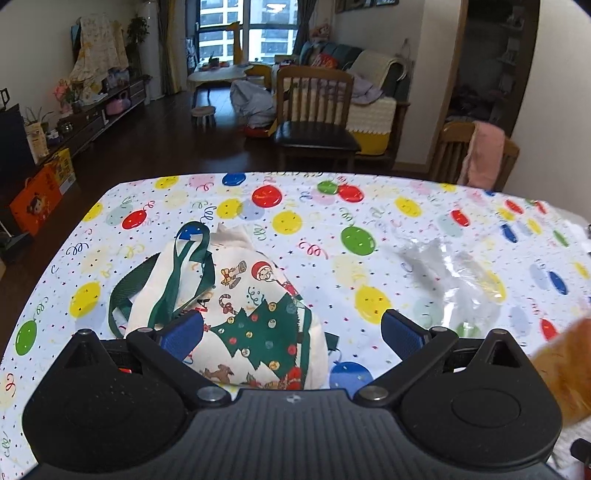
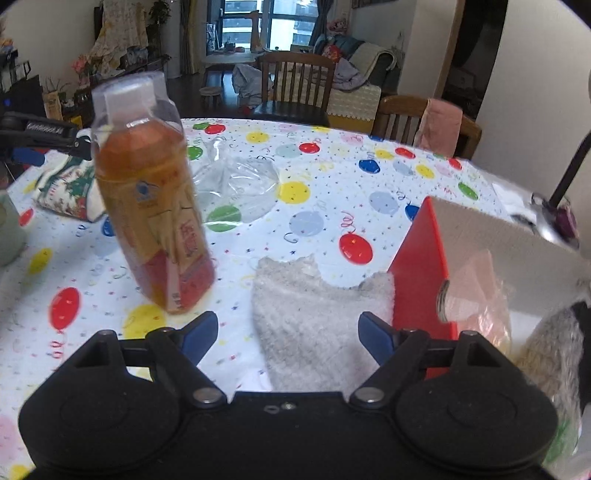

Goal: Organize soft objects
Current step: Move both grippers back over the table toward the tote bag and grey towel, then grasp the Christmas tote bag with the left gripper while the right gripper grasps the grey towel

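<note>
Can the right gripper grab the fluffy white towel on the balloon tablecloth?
Probably yes. The right gripper is open, the fluffy white towel lies between its fingers, nothing covers it. The red box sits close beside it.

I can make out 1 capital "A" on the Christmas tote bag [image 1: 236,314]. There's red lettering on the drink bottle's label [image 2: 173,236], too blurred for me to read. Nothing else is legible.

Soft, dim daylight comes from the far window [image 1: 247,33], which is blown out. The tablecloth [image 1: 369,229] is evenly lit, shadows faint. Fisheye bends the edges, corners go black. The bottle [image 2: 147,192] smears with motion blur; glare on the plastic bag [image 1: 454,273].
</note>
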### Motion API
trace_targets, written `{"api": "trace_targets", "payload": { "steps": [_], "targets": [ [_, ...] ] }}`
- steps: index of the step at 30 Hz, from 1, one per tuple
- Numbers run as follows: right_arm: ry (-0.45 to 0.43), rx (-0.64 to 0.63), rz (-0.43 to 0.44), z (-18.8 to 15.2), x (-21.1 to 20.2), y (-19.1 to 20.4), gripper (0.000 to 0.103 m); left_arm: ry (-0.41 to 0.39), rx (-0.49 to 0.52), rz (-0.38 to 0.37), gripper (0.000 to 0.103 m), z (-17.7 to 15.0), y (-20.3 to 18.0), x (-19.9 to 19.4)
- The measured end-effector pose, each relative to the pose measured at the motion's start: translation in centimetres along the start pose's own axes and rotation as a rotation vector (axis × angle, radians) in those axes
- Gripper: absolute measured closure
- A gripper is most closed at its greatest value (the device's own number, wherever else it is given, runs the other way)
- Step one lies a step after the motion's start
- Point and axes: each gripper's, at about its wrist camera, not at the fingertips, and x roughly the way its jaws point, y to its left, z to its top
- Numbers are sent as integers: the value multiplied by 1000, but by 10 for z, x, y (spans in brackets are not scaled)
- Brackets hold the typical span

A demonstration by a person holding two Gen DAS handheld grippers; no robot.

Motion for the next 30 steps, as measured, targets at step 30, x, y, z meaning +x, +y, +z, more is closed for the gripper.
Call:
{"api": "trace_targets", "payload": {
  "steps": [30],
  "targets": [
    [96, 61, -65, -10, 56, 6, 50, 143, -22, 96, 29, -10, 9, 67]
  ]
}}
